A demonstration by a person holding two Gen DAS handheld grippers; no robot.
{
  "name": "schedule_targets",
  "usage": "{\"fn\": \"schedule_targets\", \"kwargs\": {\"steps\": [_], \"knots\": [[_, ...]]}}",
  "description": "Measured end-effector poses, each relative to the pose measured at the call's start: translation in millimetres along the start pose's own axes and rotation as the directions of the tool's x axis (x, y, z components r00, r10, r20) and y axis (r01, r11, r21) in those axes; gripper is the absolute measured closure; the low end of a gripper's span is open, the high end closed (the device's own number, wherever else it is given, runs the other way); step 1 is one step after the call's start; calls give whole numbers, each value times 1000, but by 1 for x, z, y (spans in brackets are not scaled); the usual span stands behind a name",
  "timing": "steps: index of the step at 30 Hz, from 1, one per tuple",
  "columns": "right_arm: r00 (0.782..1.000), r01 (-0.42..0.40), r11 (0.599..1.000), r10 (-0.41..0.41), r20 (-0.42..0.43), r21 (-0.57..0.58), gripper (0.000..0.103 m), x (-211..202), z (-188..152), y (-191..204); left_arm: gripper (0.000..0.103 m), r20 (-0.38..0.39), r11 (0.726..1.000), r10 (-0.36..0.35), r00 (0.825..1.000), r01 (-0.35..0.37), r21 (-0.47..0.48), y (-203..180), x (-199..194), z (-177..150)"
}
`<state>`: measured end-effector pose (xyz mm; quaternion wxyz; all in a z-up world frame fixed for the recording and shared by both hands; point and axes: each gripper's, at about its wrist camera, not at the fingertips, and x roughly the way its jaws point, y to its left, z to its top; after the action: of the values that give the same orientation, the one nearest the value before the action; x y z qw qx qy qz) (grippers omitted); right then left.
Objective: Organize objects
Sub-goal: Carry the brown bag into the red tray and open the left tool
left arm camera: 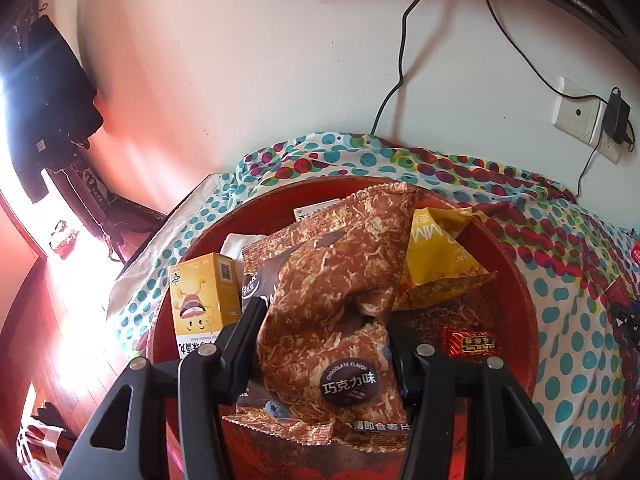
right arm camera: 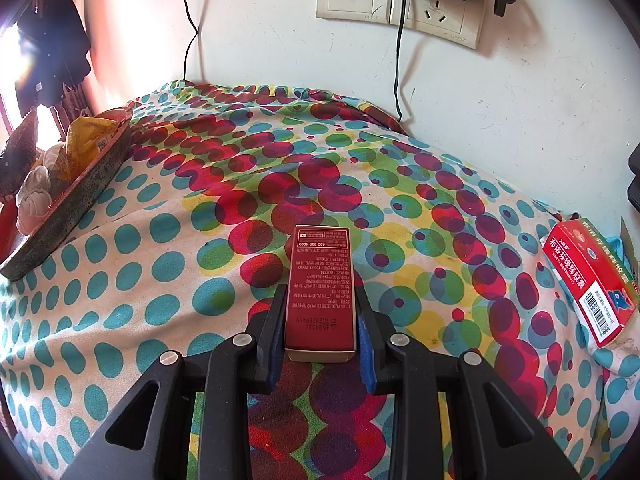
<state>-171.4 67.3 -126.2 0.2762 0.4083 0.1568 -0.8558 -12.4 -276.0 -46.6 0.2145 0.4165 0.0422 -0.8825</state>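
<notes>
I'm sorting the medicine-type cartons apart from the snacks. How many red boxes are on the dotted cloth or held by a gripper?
2. One dark red box is clamped in the right gripper; a brighter red box lies at the cloth's right edge. Others may be hidden.

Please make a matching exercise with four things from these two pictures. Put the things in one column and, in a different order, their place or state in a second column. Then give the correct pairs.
Things
1. brown chocolate-flavour snack packet
2. narrow dark red cardboard box
3. yellow carton with a cartoon face
4. red and white box with a barcode

Places or states
A. lies on the dotted cloth at the far right
B. stands in the round red tray, at its left side
C. gripped by the left gripper over the tray
D. gripped by the right gripper

Pairs: 1-C, 2-D, 3-B, 4-A
</notes>
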Motion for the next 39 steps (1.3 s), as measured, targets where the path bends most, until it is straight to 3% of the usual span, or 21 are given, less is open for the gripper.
{"fn": "schedule_targets", "kwargs": {"steps": [22, 39], "knots": [[1000, 0, 1000, 0, 0, 1, 75, 0, -1, 1, 42, -45, 998, 0, 999, -3, -69, 0, 33, 22], [1000, 2, 1000, -2, 1, 0, 75, 1, 0, 4, 40, 40, 994, -49, 998, 52, -99, 14, -9, 16]]}}
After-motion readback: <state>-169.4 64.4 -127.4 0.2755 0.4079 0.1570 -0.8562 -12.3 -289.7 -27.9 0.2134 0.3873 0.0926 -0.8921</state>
